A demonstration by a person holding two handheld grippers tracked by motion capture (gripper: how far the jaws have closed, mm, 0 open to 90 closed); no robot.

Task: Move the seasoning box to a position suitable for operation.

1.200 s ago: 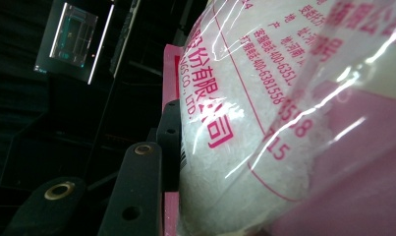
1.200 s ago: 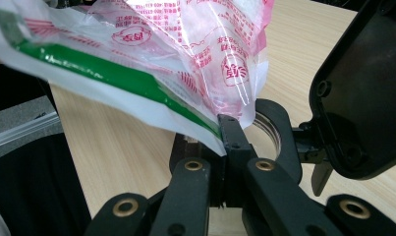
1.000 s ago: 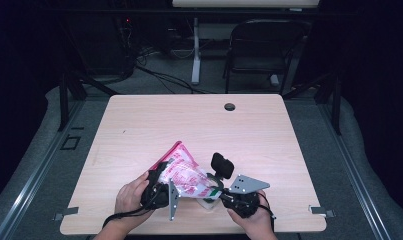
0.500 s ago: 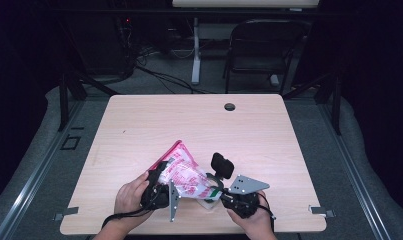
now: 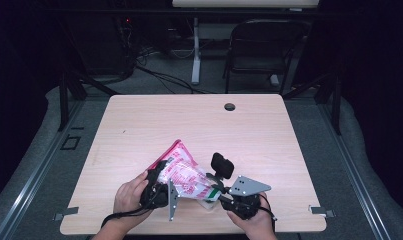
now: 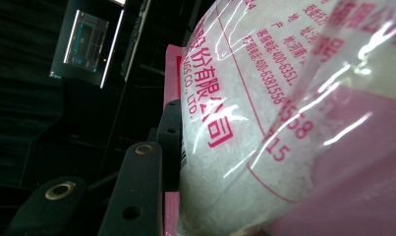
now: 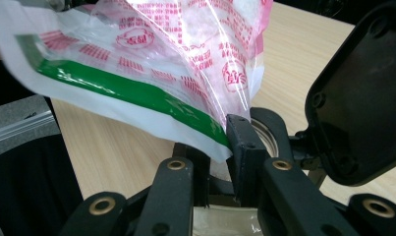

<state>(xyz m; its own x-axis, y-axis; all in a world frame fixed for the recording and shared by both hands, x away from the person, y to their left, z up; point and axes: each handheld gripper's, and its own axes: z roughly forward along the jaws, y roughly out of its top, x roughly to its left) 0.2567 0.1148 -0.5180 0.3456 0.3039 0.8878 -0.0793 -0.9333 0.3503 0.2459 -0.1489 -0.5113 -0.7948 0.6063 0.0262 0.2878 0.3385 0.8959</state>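
Lying tilted near the front edge of the pale wooden table (image 5: 269, 130): a clear plastic bag (image 5: 185, 175) printed in pink, green strip along one white end, packed with white grains. Clamped at its pink end in the left gripper (image 5: 156, 190); green-striped end caught between the jaws of the right gripper (image 7: 216, 147), just eased wider yet seemingly pinching the edge. Beyond: grey floor, black chair (image 5: 261, 50), dark room.
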